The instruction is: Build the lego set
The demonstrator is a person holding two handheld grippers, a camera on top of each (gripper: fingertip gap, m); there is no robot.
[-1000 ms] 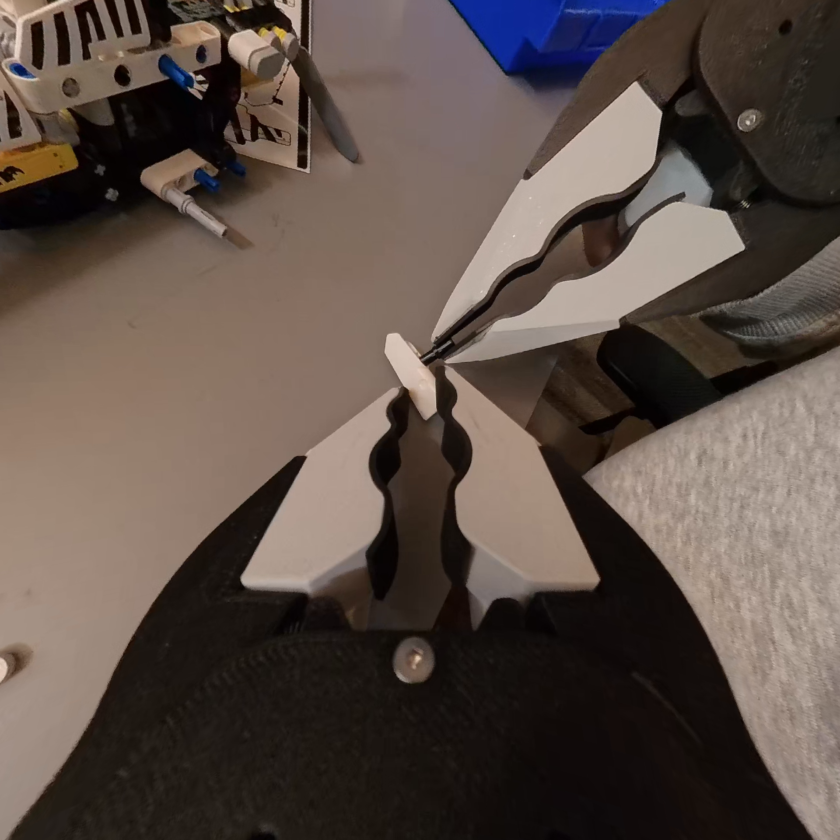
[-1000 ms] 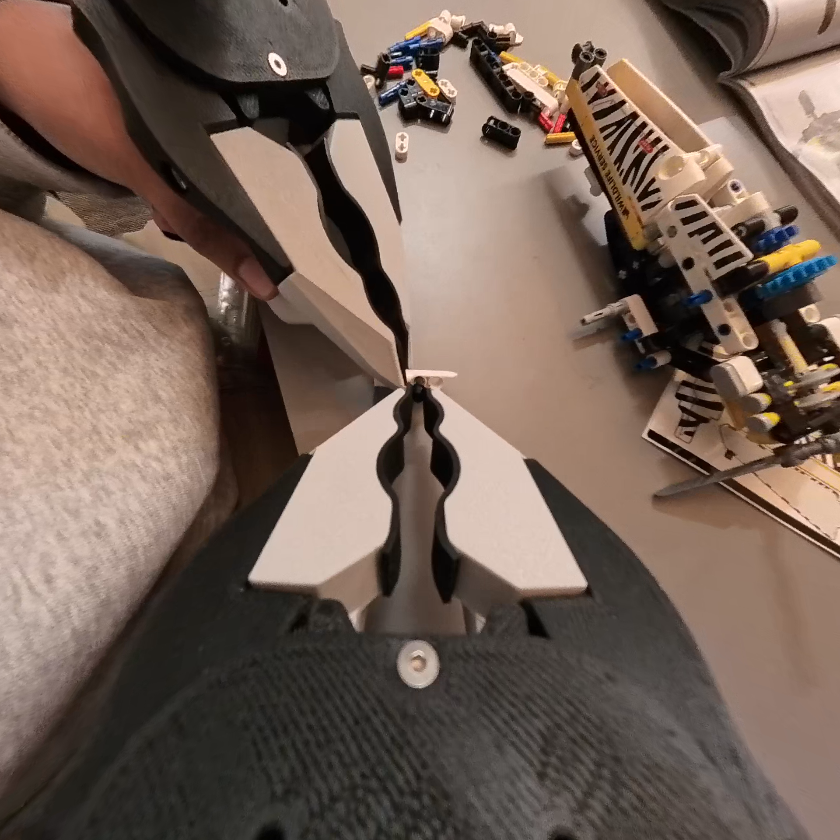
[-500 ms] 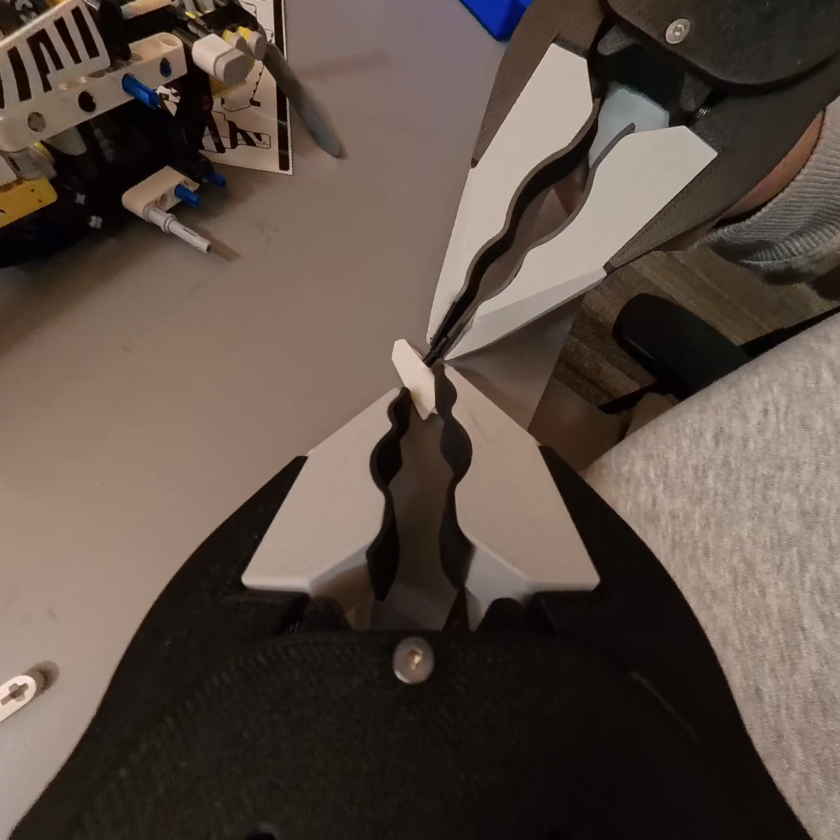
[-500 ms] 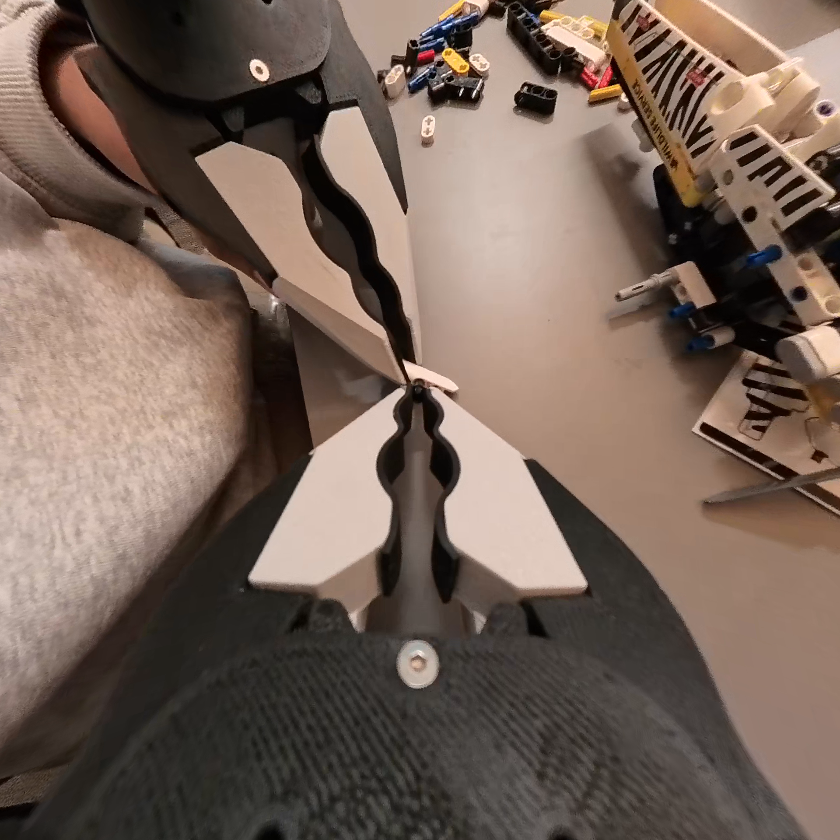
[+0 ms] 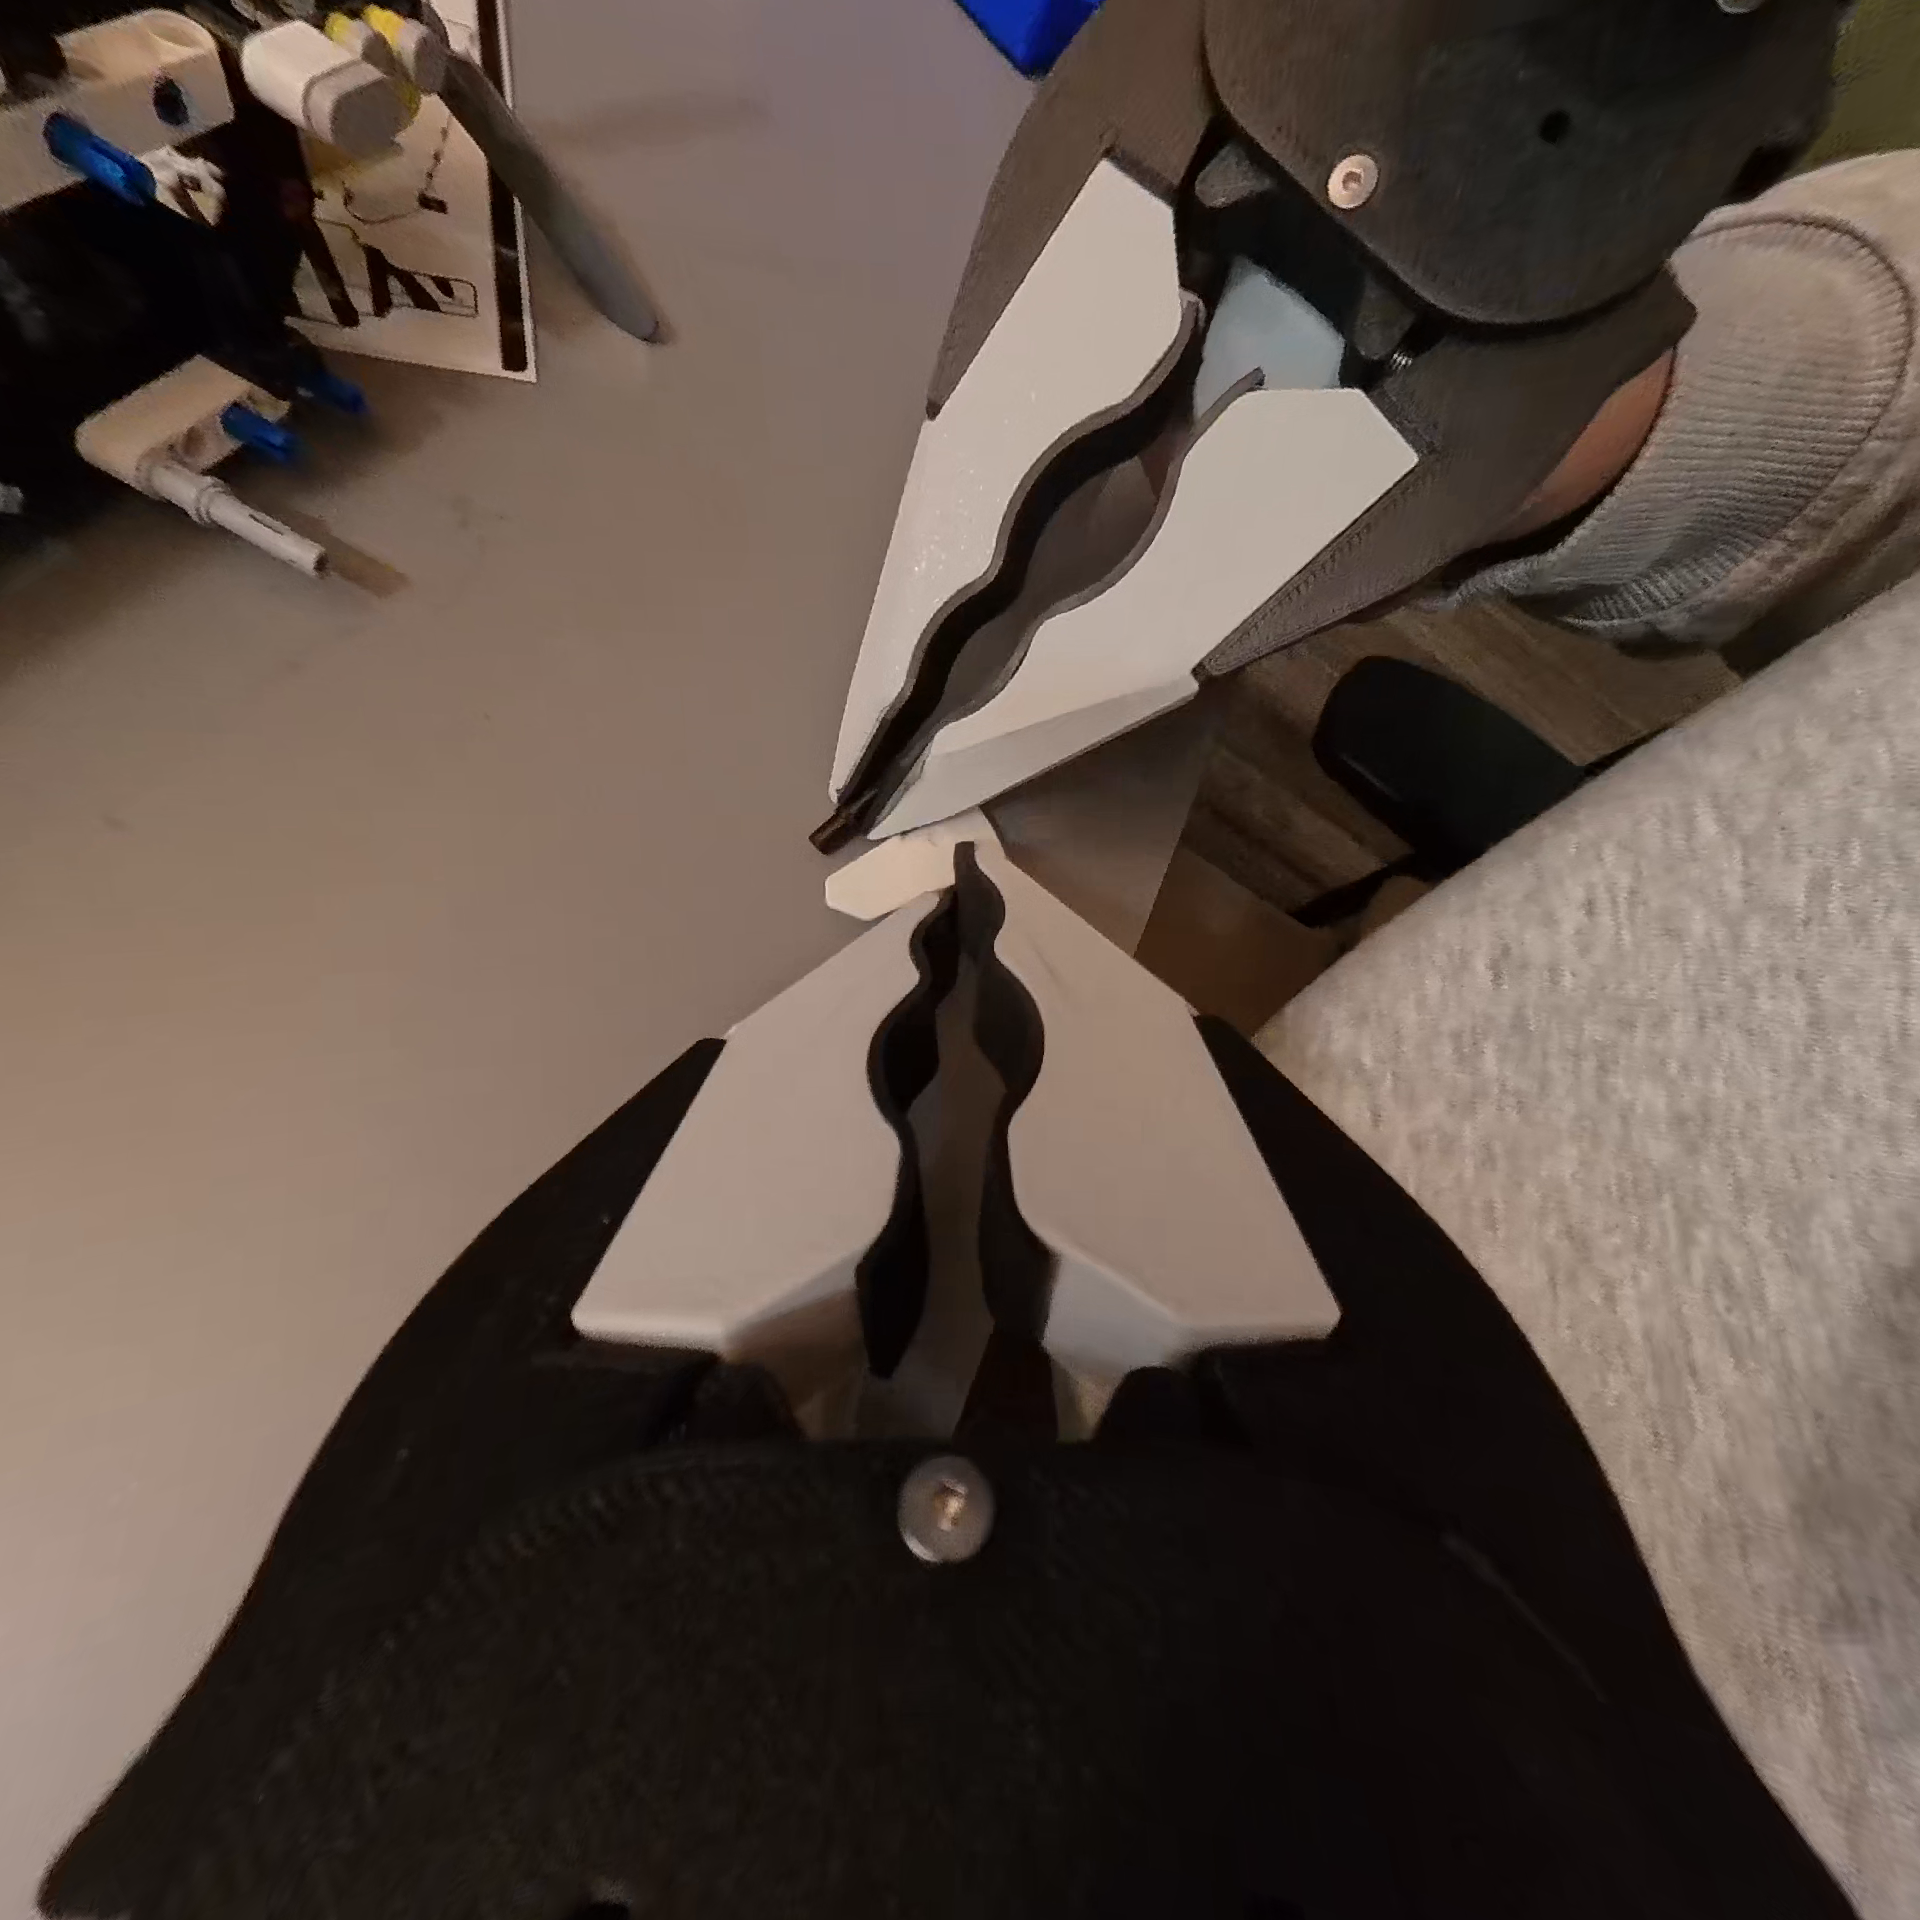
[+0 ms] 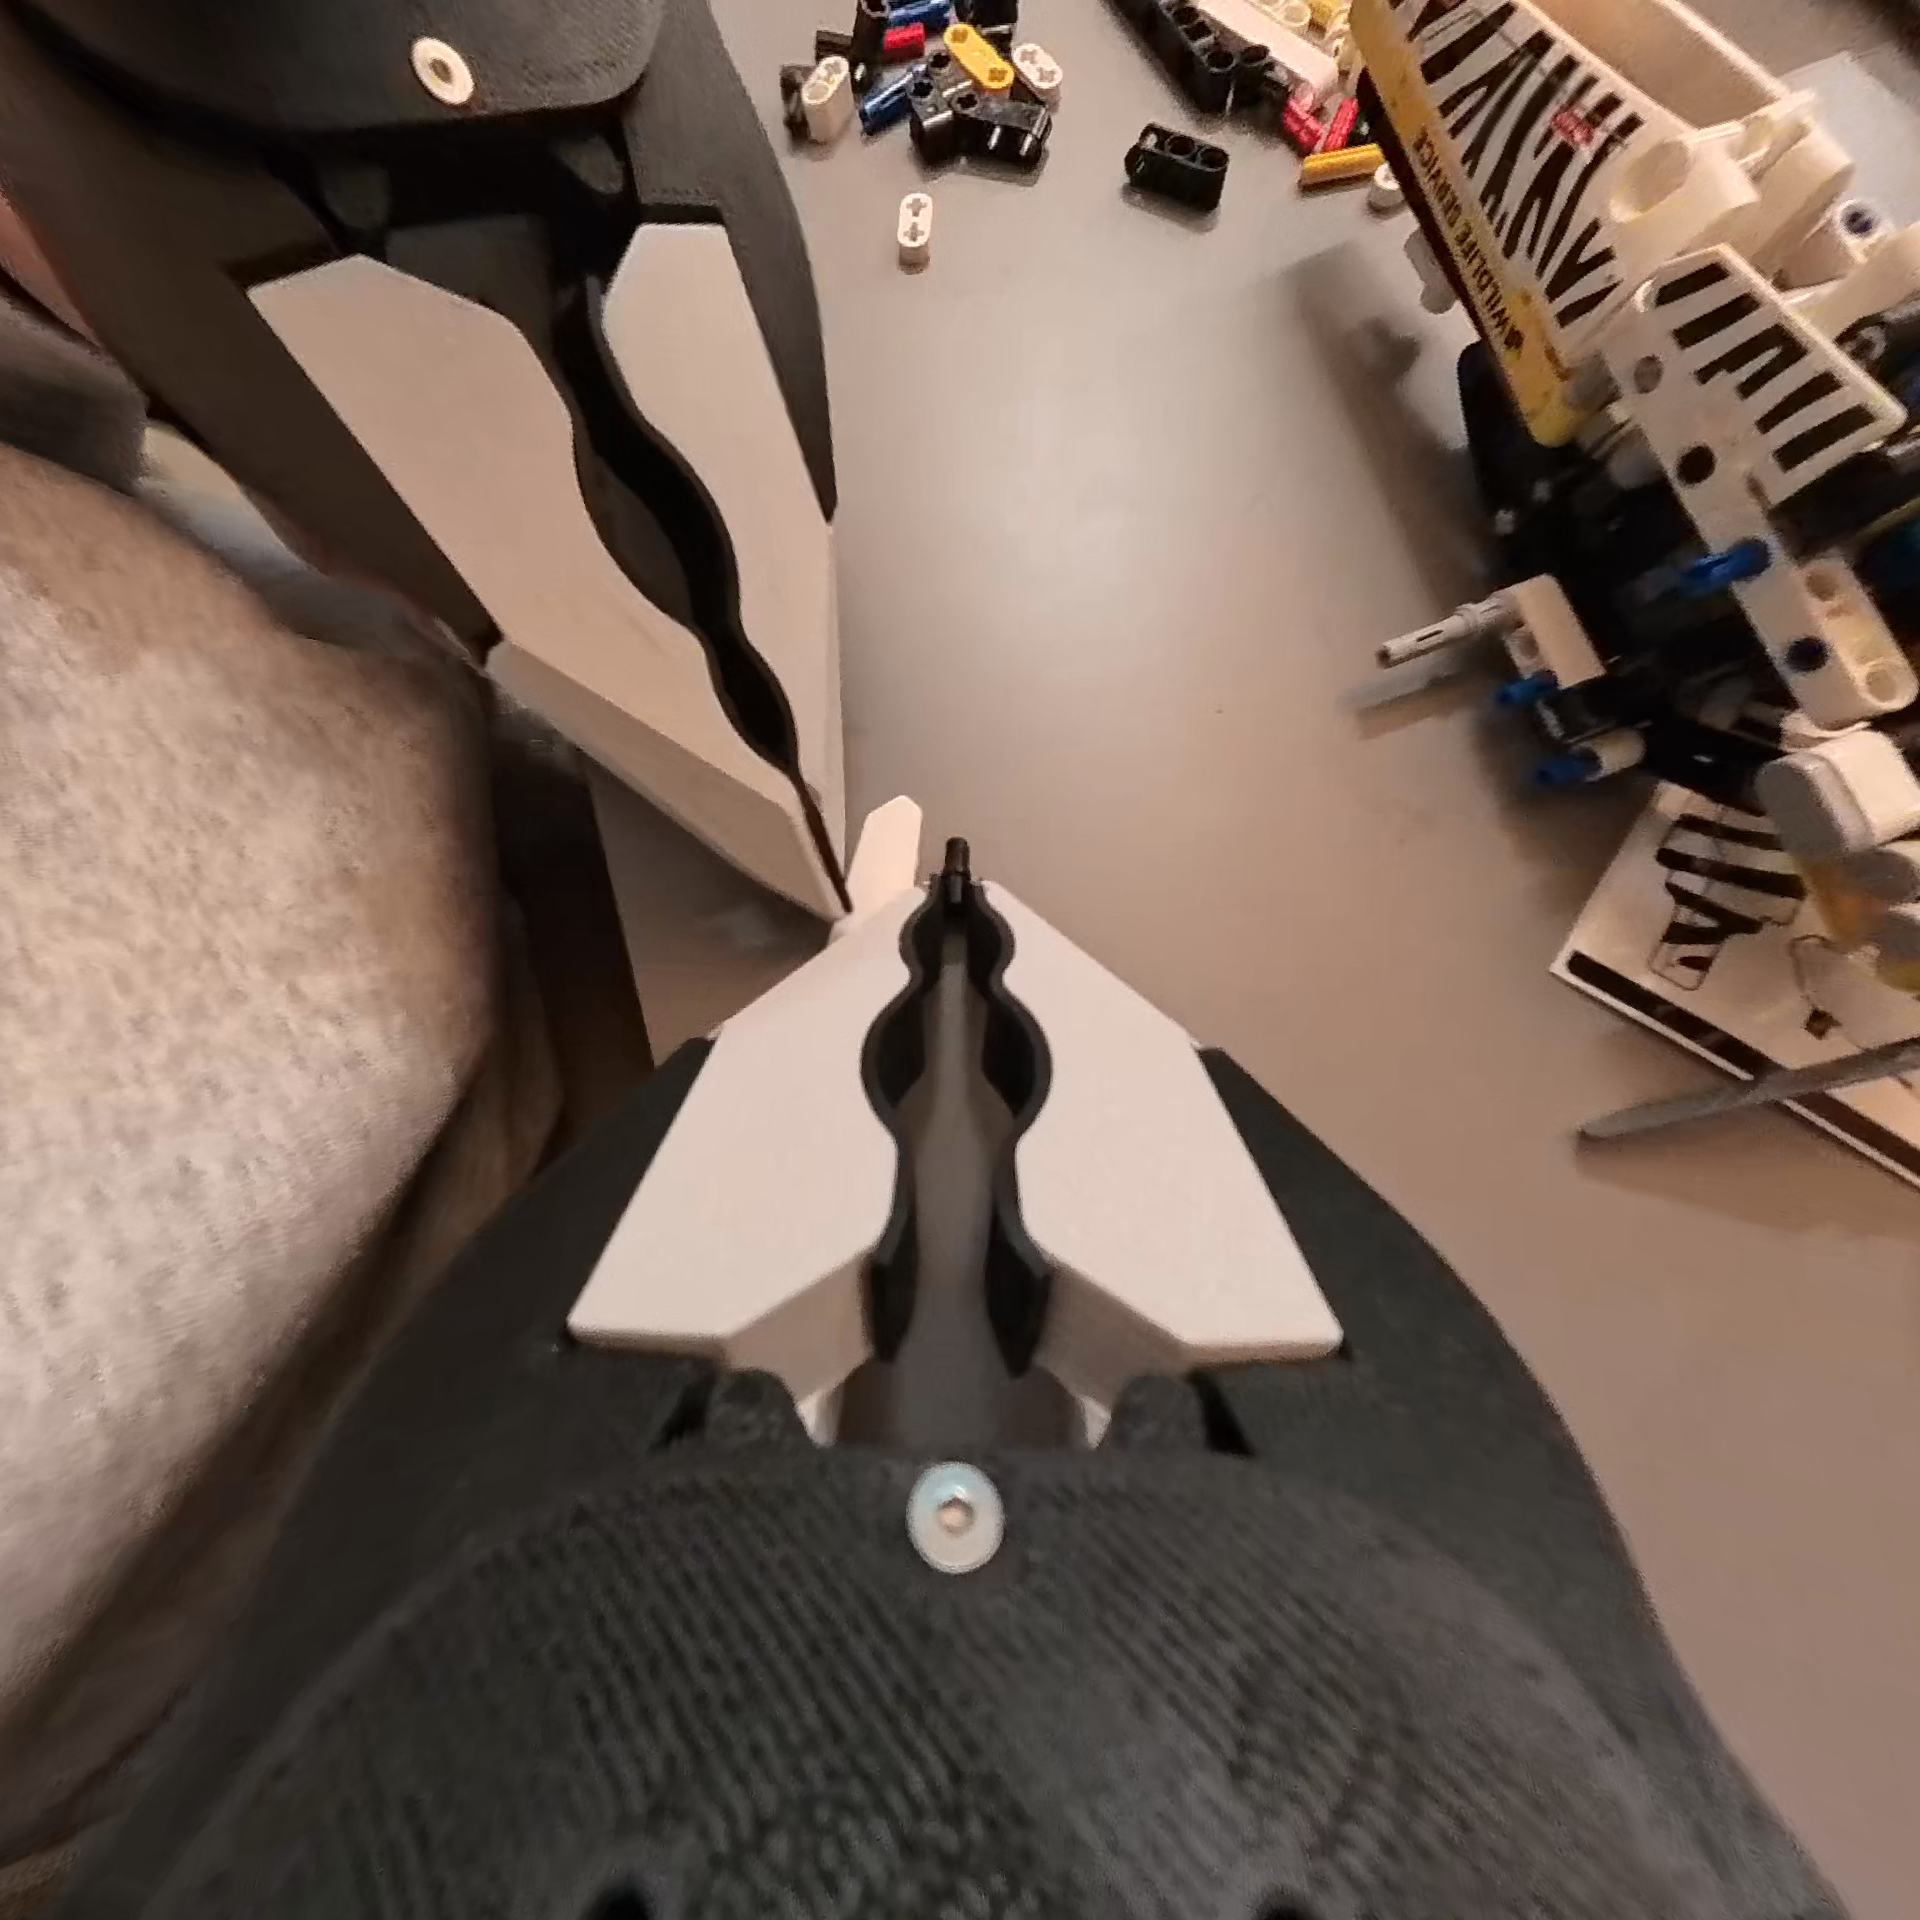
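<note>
My left gripper [image 5: 961, 868] is shut on a small white Lego piece [image 5: 883, 888], which sticks out to the left of its tips. My right gripper [image 6: 956, 883] is shut on a short black pin [image 6: 954, 860] that pokes out past its tips. In the left wrist view the right gripper [image 5: 857, 810] comes in from the upper right, and the pin [image 5: 831, 831] sits just above the white piece's end, close to it. In the right wrist view the left gripper [image 6: 836, 896] comes in from the upper left with the white piece [image 6: 891, 852] beside the pin.
The part-built zebra-striped Lego model [image 6: 1662, 416] stands on the grey table [image 5: 364, 935], on a sticker sheet [image 6: 1714, 987] with a grey tool [image 6: 1766, 1091]. Loose pieces [image 6: 977, 94] lie at the back. A blue bin [image 5: 1039, 26] is behind. A grey-sleeved person [image 5: 1610, 1195] sits at the table edge. My left and right fingertips are right by each other.
The white piece has turned in the left gripper's tips and now lies sideways. The pin tip, earlier against the piece, now sits just beside it. Both grippers have shifted slightly.
</note>
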